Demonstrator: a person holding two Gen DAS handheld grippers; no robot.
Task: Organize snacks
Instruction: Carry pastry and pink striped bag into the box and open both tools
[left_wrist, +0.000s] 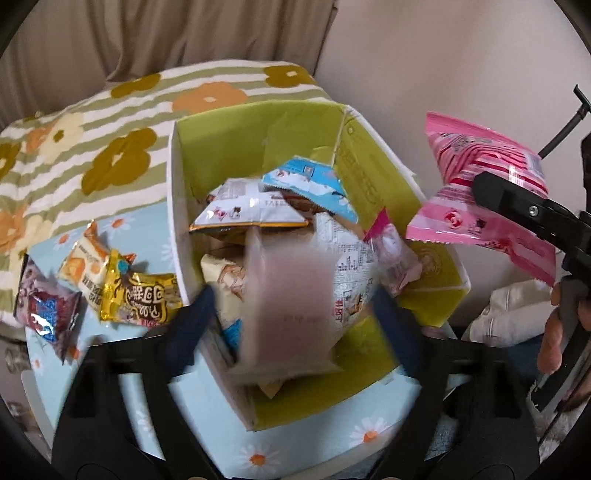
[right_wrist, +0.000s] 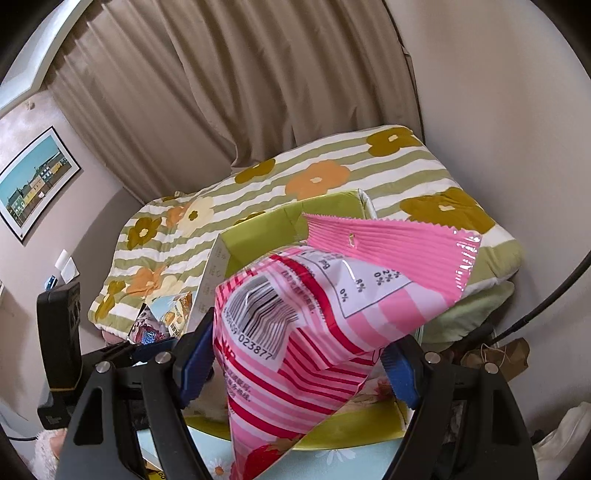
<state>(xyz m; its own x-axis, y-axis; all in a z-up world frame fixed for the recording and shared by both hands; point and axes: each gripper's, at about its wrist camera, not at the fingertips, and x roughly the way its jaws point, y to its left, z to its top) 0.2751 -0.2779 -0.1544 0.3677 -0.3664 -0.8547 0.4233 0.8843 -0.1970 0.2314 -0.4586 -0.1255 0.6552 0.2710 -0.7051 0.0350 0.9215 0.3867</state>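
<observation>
Your green-lined box (left_wrist: 236, 147) sits on the daisy-print tabletop (left_wrist: 325, 435), hard against the far edge where the striped flowered blanket (left_wrist: 110, 122) begins, and it is already piled with packets: a blue one (left_wrist: 314, 184) and a white one (left_wrist: 247, 210) on top. A blurred pale packet (left_wrist: 291, 302) hangs over the box between the fingers of your left gripper (left_wrist: 295, 306), whose jaws stand wide apart and do not press on it. Your right gripper (right_wrist: 299, 365) is clamped on the pink striped packet (right_wrist: 317, 325), held above the box's near right corner. Three more packets lie on the tabletop left of the box: gold (left_wrist: 144, 299), orange-white (left_wrist: 86, 266) and dark red-blue (left_wrist: 44, 310)
</observation>
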